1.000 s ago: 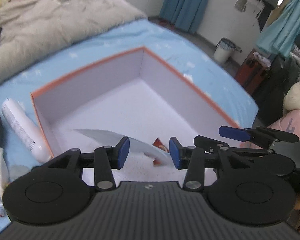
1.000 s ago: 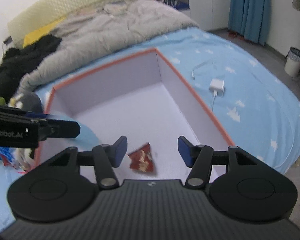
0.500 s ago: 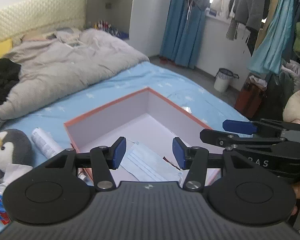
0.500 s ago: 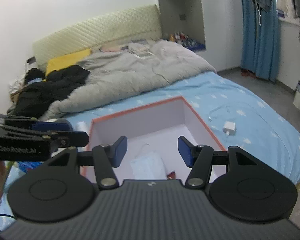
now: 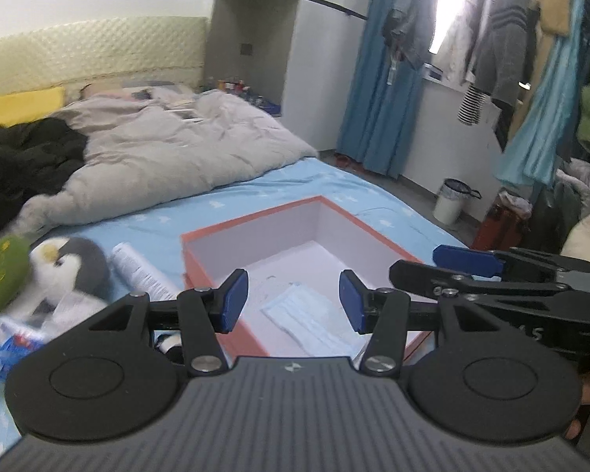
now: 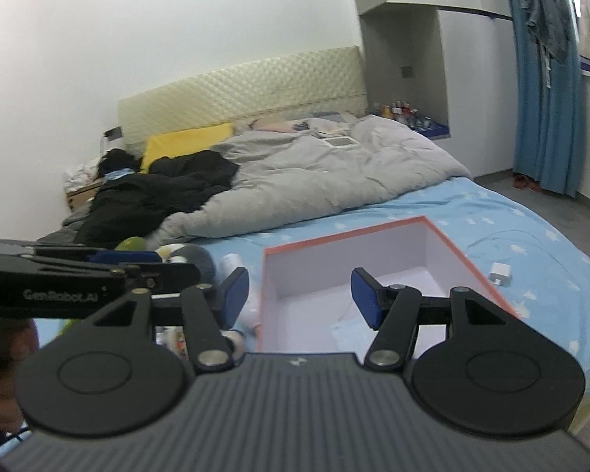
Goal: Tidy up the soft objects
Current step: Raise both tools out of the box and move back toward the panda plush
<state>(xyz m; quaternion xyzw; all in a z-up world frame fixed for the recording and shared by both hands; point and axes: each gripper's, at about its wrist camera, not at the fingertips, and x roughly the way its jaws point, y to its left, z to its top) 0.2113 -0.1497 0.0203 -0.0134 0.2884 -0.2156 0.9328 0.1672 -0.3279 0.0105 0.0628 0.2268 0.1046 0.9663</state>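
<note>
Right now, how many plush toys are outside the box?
2 visible: a grey-and-white penguin plush left of the orange-rimmed box, and a green plush at the penguin's left. Others may be hidden beneath the gripper.

The bed in its star-printed blue sheet carries an open orange-rimmed box, a plush grey penguin to its left, a rumpled grey duvet beyond, and a white charger to the right.

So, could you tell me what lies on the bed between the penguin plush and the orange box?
A white tube with printed text lies between the penguin plush and orange box, seen in the left wrist view.
</note>
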